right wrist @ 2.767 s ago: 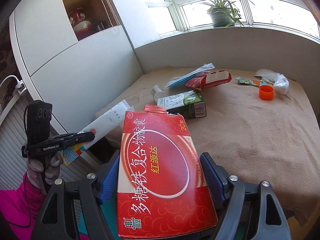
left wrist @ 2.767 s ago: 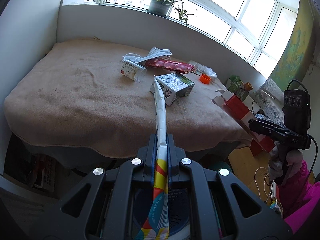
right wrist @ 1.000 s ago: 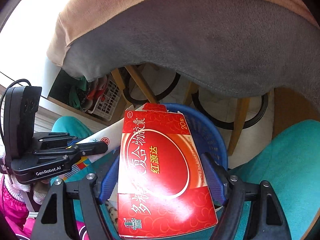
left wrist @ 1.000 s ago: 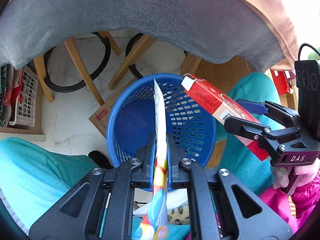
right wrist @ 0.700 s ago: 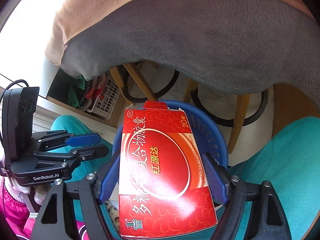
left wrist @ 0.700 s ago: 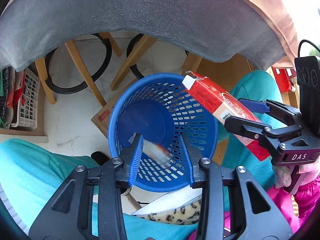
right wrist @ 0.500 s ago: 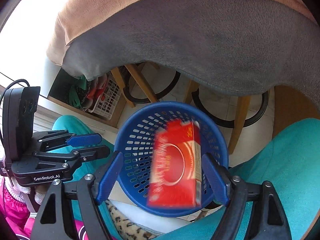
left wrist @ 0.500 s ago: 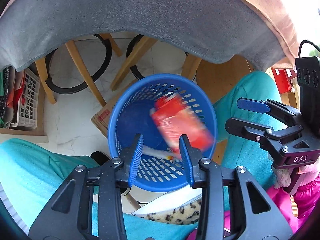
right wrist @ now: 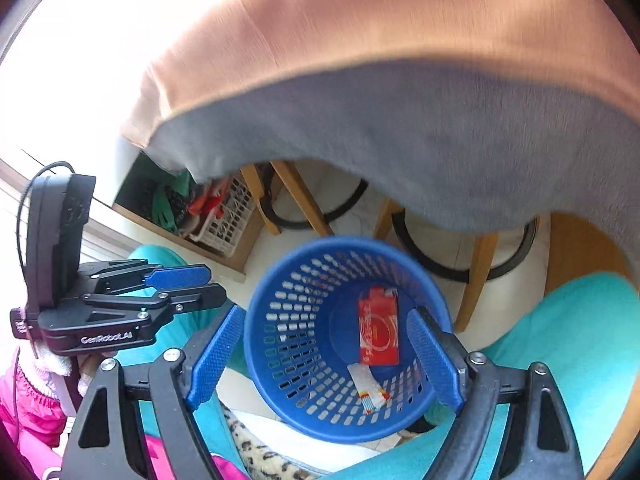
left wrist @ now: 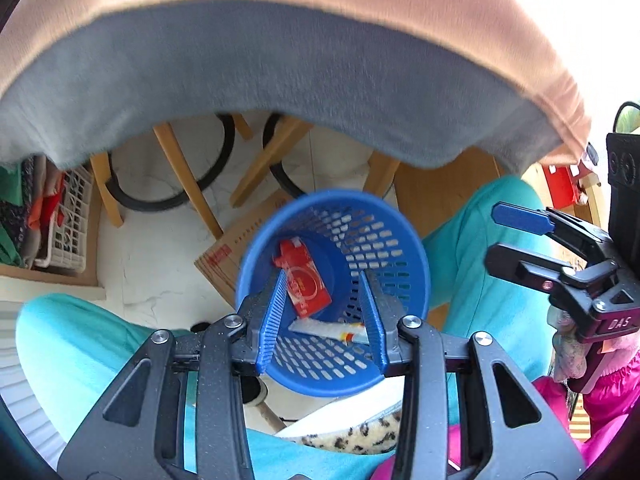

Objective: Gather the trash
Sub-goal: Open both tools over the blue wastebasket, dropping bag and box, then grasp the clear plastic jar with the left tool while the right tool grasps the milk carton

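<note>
A: Start nearest. What are the grippers doing?

B: In the left wrist view, the left gripper sits low in the centre of the frame with its jaws apart and nothing between them; they have just been opening. The right gripper, at the bottom of its own view, has its jaws spread wide, also just opening, and they are empty too.

A: And the trash?

B: Just past the fingers, in the middle of both frames, stands the blue basket. On its floor lie the red box and, nearer the lower wall, the white tube with a striped end. Both have landed fully inside, with nothing hanging over the rim.

A: So how would you finish this step well?

B: I judge the drop done. The good move now is to lift both grippers straight clear of the rim with the jaws kept apart, mind the hanging edge of the tablecloth across the top of the frame, then go back up for whatever remains on the table.

A: Any writing you can read?

B: "GenRobot.AI" on the left gripper's body at the left of the right wrist view, and "DAS" on the right gripper's body at the right edge of the left wrist view. The box's print is too small to read.
</note>
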